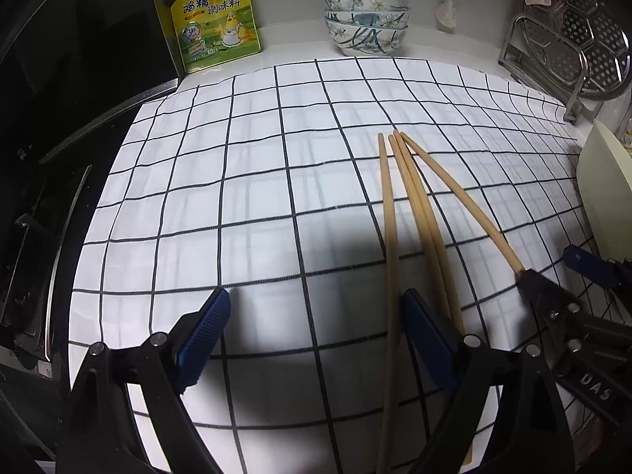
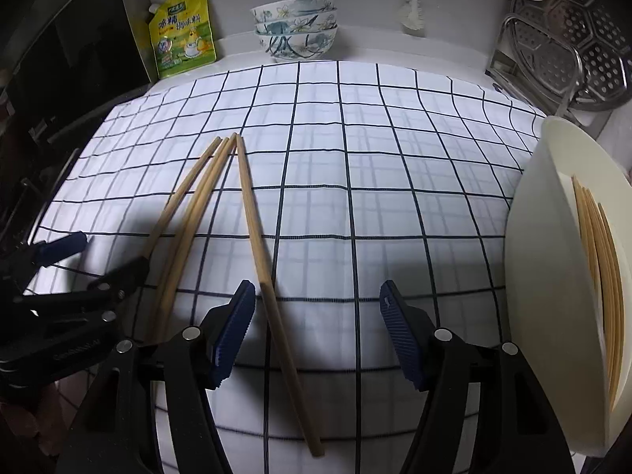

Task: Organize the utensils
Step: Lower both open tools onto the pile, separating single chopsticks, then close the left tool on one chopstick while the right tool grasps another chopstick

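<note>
Four wooden chopsticks (image 1: 412, 197) lie fanned on a white cloth with a dark grid (image 1: 256, 197). My left gripper (image 1: 316, 335) is open just above the cloth. The leftmost chopstick (image 1: 391, 256) runs between its jaws, close to the right finger (image 1: 428, 339), and two more pass under that finger. My right gripper (image 2: 318, 331) is open too. A single chopstick (image 2: 260, 260) lies between its jaws near the left finger (image 2: 233, 331). Neither gripper presses on anything. Beside the right gripper stands a cream holder (image 2: 553, 276) with several chopsticks (image 2: 600, 276) inside.
Three stacked floral bowls (image 1: 365, 23) and a yellow seasoning pouch (image 1: 215, 19) stand at the back wall. A perforated metal steamer rack (image 1: 572, 39) fills the back right. A black stove (image 1: 59, 118) borders the cloth on the left.
</note>
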`<state>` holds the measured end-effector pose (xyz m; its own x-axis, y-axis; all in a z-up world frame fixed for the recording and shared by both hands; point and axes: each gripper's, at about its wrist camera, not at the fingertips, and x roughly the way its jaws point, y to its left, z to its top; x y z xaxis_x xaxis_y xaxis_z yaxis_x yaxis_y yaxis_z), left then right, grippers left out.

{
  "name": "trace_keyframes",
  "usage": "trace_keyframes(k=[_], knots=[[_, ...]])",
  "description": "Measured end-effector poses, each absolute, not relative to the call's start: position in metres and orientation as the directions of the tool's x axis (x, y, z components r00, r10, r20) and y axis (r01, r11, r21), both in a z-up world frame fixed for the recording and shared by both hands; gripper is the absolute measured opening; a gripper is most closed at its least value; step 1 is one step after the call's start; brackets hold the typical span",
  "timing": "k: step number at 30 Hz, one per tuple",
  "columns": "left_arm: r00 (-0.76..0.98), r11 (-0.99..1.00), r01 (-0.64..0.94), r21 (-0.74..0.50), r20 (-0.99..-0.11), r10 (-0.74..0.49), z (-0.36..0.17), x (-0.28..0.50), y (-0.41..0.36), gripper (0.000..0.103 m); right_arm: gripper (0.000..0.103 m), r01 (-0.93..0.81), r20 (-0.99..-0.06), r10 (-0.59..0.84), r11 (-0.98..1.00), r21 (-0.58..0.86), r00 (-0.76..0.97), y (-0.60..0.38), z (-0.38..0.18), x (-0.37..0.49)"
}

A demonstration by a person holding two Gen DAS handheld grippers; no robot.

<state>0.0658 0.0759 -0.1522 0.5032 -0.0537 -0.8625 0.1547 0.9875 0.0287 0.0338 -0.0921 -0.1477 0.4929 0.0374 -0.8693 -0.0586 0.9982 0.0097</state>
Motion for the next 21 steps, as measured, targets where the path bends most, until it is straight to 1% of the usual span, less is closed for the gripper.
trace_keyframes(k=[1,3,4,6,7,8,9,10,11,12,14,16,21], knots=[[0.505,0.987,0.157,0.027,-0.861,-0.057,-0.152,0.067,0.075,0.082,0.063,-0.062,-0.871,0.034,0.998,0.003,0.491,-0.091,-0.15,0.036],[0.508,0.986,0.163,0.022,-0.859,-0.065,-0.151,0.07,0.073,0.074,0.062,-0.073,-0.868,0.03,0.997,-0.007,0.496,-0.088,-0.151,0.038],[0.51,0.986,0.166,0.018,-0.857,-0.07,-0.15,0.071,0.072,0.072,0.061,-0.079,-0.866,0.027,0.997,-0.014,0.5,-0.086,-0.151,0.039],[0.511,0.986,0.169,0.005,-0.856,-0.083,-0.15,0.073,0.071,0.064,0.054,-0.095,-0.86,0.033,0.995,-0.017,0.509,-0.082,-0.152,0.041],[0.511,0.985,0.171,-0.001,-0.855,-0.09,-0.149,0.074,0.07,0.058,0.05,-0.105,-0.857,0.043,0.994,-0.013,0.514,-0.081,-0.152,0.042],[0.513,0.984,0.175,0.0,-0.854,-0.091,-0.148,0.075,0.069,0.049,0.043,-0.115,-0.855,0.052,0.993,-0.009,0.517,-0.079,-0.152,0.043],[0.513,0.983,0.184,-0.001,-0.853,-0.097,-0.147,0.075,0.068,0.038,0.033,-0.125,-0.854,0.056,0.992,-0.011,0.518,-0.077,-0.152,0.043],[0.513,0.981,0.195,-0.001,-0.852,-0.103,-0.147,0.074,0.066,0.031,0.028,-0.144,-0.854,0.064,0.989,-0.013,0.517,-0.073,-0.151,0.044],[0.512,0.979,0.203,-0.002,-0.852,-0.108,-0.146,0.074,0.065,0.016,0.015,-0.158,-0.854,0.072,0.987,-0.012,0.515,-0.071,-0.15,0.044],[0.508,0.977,0.213,-0.003,-0.854,-0.113,-0.146,0.074,0.063,0.008,0.008,-0.168,-0.856,0.075,0.986,-0.014,0.511,-0.069,-0.15,0.045],[0.503,0.976,0.218,-0.006,-0.856,-0.117,-0.145,0.073,0.062,0.007,0.007,-0.167,-0.857,0.081,0.986,-0.006,0.509,-0.068,-0.149,0.046],[0.503,0.976,0.218,-0.017,-0.855,-0.127,-0.143,0.072,0.064,0.007,0.006,-0.142,-0.857,0.102,0.989,0.034,0.506,-0.072,-0.148,0.045],[0.537,0.974,0.224,-0.016,-0.832,-0.137,-0.122,0.067,0.067,0.007,0.007,-0.095,-0.831,0.127,0.991,0.09,0.541,-0.079,-0.132,0.038]])
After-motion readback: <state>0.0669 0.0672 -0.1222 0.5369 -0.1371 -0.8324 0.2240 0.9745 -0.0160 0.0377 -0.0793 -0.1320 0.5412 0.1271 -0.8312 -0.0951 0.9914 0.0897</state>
